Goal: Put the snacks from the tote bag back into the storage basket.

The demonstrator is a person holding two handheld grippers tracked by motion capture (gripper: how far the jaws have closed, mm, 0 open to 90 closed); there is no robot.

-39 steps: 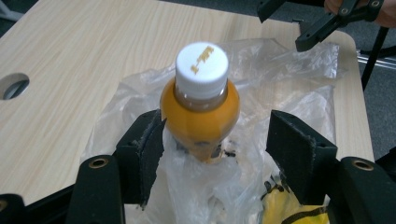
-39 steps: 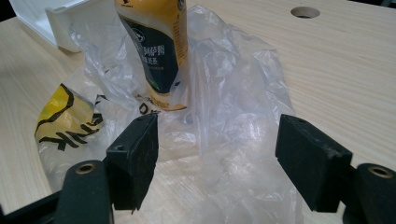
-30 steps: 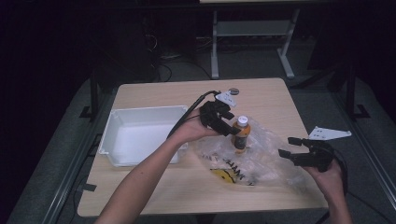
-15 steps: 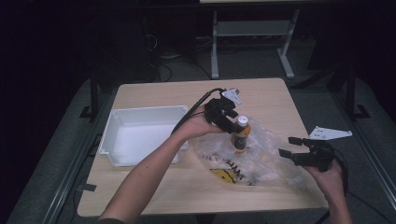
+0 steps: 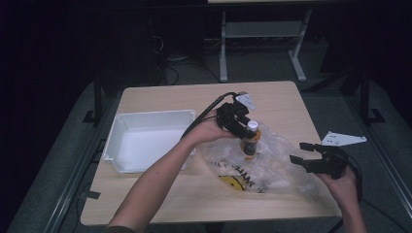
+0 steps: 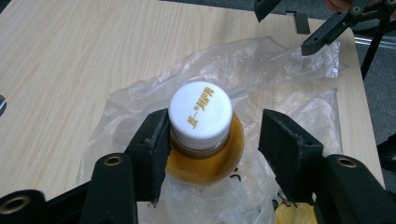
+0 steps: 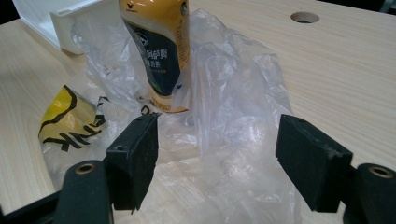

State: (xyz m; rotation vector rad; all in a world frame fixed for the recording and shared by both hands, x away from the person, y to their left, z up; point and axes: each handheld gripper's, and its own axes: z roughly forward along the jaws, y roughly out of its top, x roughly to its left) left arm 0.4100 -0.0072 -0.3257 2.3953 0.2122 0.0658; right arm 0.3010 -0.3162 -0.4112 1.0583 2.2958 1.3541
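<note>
An orange drink bottle (image 5: pixel 250 141) with a white cap (image 6: pixel 201 111) stands upright on a crumpled clear plastic bag (image 5: pixel 274 167) near the middle of the wooden table. My left gripper (image 6: pixel 210 140) reaches down over the cap. Its jaws have just been closing with the bottle neck between them. One pad touches the cap and the other stands off with a gap. In the high view this left gripper (image 5: pixel 243 127) sits at the bottle's top. My right gripper (image 5: pixel 297 152) hovers open over the bag's right edge, jaws wide, bag (image 7: pixel 233 93) and bottle (image 7: pixel 156 51) ahead.
A white tray (image 5: pixel 145 114) lies left of the bag, its corner (image 7: pixel 60 18) close behind the bottle. The bag carries a yellow and black print (image 5: pixel 233 182). A round hole (image 7: pixel 304 17) is in the tabletop. The table's right edge runs close under my right hand.
The left gripper has shifted a little over the bottle's cap and its jaws have narrowed around it. The right gripper, the bag and the bottle have stayed put.
</note>
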